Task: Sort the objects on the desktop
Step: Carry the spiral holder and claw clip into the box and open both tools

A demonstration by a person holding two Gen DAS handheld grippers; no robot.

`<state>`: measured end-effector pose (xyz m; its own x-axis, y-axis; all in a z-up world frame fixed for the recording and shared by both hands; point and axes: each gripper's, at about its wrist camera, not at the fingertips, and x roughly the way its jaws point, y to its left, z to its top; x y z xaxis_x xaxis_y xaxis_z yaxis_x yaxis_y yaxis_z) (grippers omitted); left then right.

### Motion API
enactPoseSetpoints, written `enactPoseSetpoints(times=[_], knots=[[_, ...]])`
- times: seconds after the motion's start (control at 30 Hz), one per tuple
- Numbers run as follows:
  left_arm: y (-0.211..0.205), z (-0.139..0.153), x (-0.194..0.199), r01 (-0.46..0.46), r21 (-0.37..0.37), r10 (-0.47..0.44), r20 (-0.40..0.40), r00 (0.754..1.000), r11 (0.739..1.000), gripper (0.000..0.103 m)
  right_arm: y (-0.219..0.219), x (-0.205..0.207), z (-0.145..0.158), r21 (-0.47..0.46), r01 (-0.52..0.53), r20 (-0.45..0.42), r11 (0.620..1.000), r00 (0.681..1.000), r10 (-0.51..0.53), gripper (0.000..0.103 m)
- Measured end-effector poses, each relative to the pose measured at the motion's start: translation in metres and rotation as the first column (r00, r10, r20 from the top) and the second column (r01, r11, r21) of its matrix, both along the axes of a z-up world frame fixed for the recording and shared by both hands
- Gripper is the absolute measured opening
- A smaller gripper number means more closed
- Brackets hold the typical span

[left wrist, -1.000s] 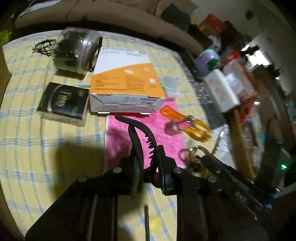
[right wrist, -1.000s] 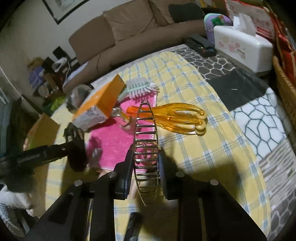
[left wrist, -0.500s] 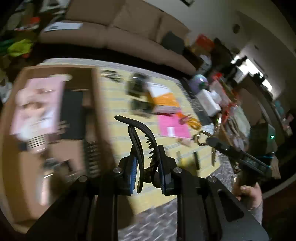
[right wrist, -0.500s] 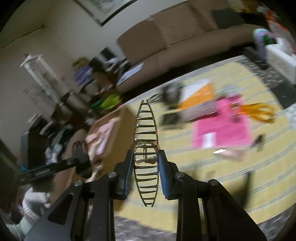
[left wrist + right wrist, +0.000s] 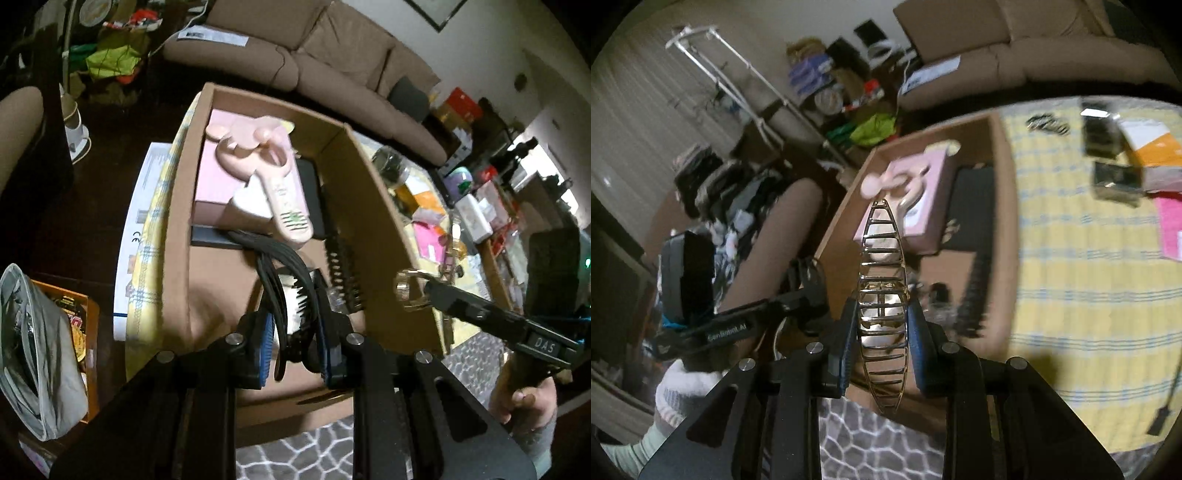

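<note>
My left gripper point(image 5: 295, 328) is shut on a black hair claw clip point(image 5: 284, 273), held over the open cardboard box point(image 5: 373, 206). My right gripper point(image 5: 882, 332) is shut on a gold metal hair claw clip point(image 5: 883, 306), held over the near end of the same cardboard box point(image 5: 1004, 184). The box holds a pink handheld fan point(image 5: 273, 173) on a pink carton point(image 5: 214, 177), a black flat item point(image 5: 310, 192) and a black comb point(image 5: 343, 266). The right gripper with its gold clip point(image 5: 408, 290) shows at the right of the left wrist view. The left gripper's body point(image 5: 746, 321) shows at the left of the right wrist view.
On the yellow checked cloth point(image 5: 1089, 266) lie an orange-and-white box point(image 5: 1148, 144), a black packet point(image 5: 1115, 177), a pink sheet point(image 5: 1171, 229) and a small black clip point(image 5: 1045, 123). A brown sofa point(image 5: 332, 62) stands behind. A grey bag point(image 5: 33, 350) sits at the left.
Both grippers have swung left from the pink sheet area to above the cardboard box, each still gripping its clip. The table objects now lie off to the right.
</note>
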<state>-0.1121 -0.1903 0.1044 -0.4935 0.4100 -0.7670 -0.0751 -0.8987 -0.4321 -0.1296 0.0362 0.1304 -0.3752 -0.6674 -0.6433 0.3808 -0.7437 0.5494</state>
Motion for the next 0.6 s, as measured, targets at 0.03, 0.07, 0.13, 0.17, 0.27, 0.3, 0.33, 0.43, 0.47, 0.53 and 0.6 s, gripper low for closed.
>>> enactPoseSetpoints(times=[0.03,0.07,0.13,0.17,0.27,0.3,0.33,0.43,0.47,0.53,0.6], knots=[[0.001,-0.003,-0.001,0.008,-0.013,-0.008,0.002,1.0,1.0,0.018,-0.009,-0.003,-0.005,0.009,-0.005,0.012,1.0,1.0,0.005,0.026],[0.002,-0.006,-0.001,0.014,-0.031,-0.014,0.004,1.0,0.999,0.018,-0.018,-0.006,-0.011,0.021,-0.012,0.025,1.0,1.0,0.011,0.026],[0.005,-0.01,0.001,0.024,-0.062,-0.024,0.003,1.0,0.998,0.018,-0.03,-0.009,-0.022,0.046,-0.014,0.056,0.999,0.998,0.011,0.026],[0.006,-0.012,0.0,0.026,-0.081,-0.026,0.001,1.0,0.996,0.018,-0.036,-0.012,-0.03,0.067,-0.008,0.078,0.998,0.997,0.003,0.026],[0.005,-0.012,-0.001,0.017,-0.127,-0.019,-0.017,1.0,0.992,0.021,-0.044,-0.015,-0.045,0.121,-0.005,0.119,0.993,0.993,-0.009,0.026],[0.004,-0.012,0.0,0.017,-0.126,-0.02,-0.018,1.0,0.992,0.026,-0.046,-0.014,-0.048,0.134,-0.011,0.127,0.991,0.992,-0.006,0.026],[0.002,-0.013,0.0,0.019,-0.118,-0.022,-0.019,1.0,0.993,0.029,-0.05,-0.014,-0.05,0.151,-0.024,0.128,0.988,0.992,0.004,0.027],[0.0,-0.01,0.004,0.021,-0.089,-0.023,-0.027,0.999,0.996,0.039,-0.057,-0.01,-0.049,0.224,-0.049,0.128,0.973,0.992,0.021,0.037],[-0.001,-0.008,0.006,0.019,-0.081,-0.022,-0.028,0.999,0.997,0.042,-0.058,-0.008,-0.048,0.235,-0.054,0.118,0.971,0.993,0.027,0.044],[-0.002,-0.004,0.009,0.016,-0.075,-0.019,-0.036,0.999,0.997,0.049,-0.057,-0.004,-0.042,0.239,-0.044,0.095,0.97,0.995,0.022,0.049],[-0.004,0.004,0.013,0.008,-0.079,-0.012,-0.053,0.999,0.997,0.063,-0.051,-0.001,-0.032,0.229,-0.016,0.064,0.973,0.998,0.001,0.053]])
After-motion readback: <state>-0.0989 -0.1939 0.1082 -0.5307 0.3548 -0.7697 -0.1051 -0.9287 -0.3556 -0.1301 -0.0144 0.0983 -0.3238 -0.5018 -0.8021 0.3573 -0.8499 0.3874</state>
